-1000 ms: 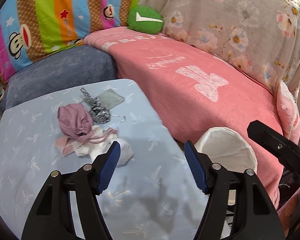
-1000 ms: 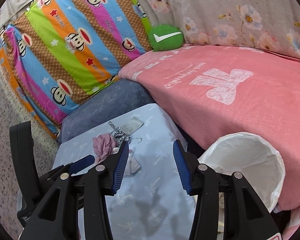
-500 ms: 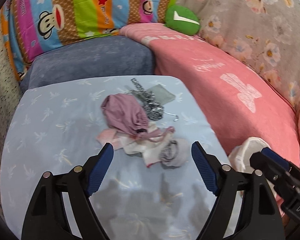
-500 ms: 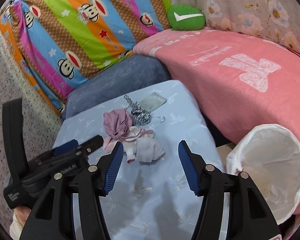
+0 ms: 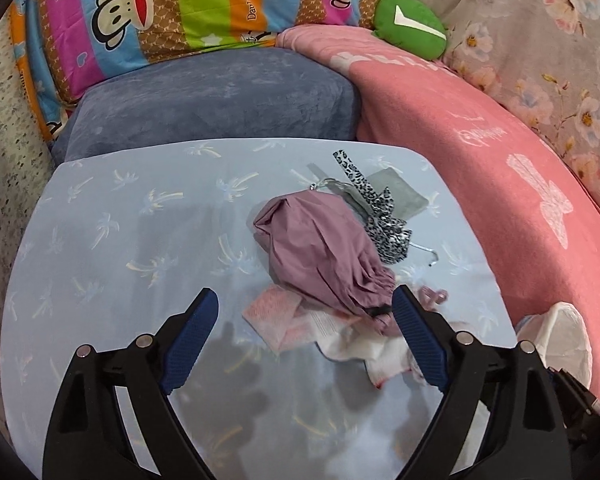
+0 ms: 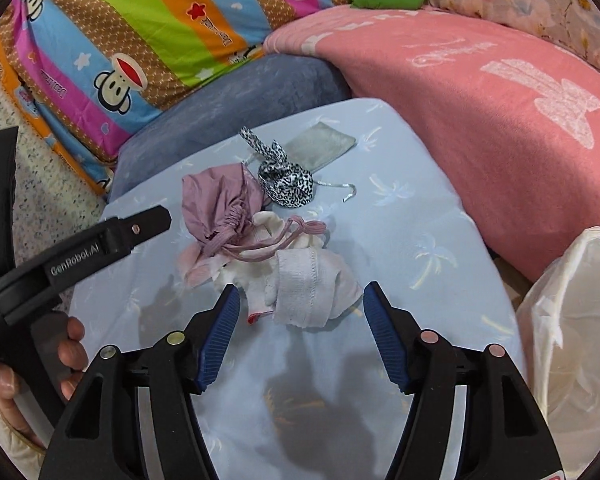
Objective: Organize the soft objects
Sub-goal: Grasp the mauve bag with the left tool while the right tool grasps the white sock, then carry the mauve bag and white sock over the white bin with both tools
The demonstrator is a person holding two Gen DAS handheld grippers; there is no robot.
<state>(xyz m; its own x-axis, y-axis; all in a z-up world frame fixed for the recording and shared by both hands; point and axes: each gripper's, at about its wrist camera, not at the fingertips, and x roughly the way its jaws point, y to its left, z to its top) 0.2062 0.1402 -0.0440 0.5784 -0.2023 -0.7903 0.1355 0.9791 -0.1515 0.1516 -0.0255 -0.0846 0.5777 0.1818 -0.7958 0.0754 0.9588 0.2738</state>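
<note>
Soft items lay heaped mid-counter (image 6: pixel 420 240), nearer its right edge: purple pouch (image 5: pixel 320 256), white cloth (image 6: pixel 300 284). Left gripper (image 5: pixel 304 336) and right gripper (image 6: pixel 298 330) hovered over them, jaws opening, nothing held, likely readying a pick.

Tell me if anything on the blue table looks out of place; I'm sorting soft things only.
One thing: a thin metal hook lies bare on the blue table, just right of the leopard-print fabric. It is wire, not cloth. The mauve drawstring pouch and white cloth lie heaped and tangled, but they are soft.
</note>
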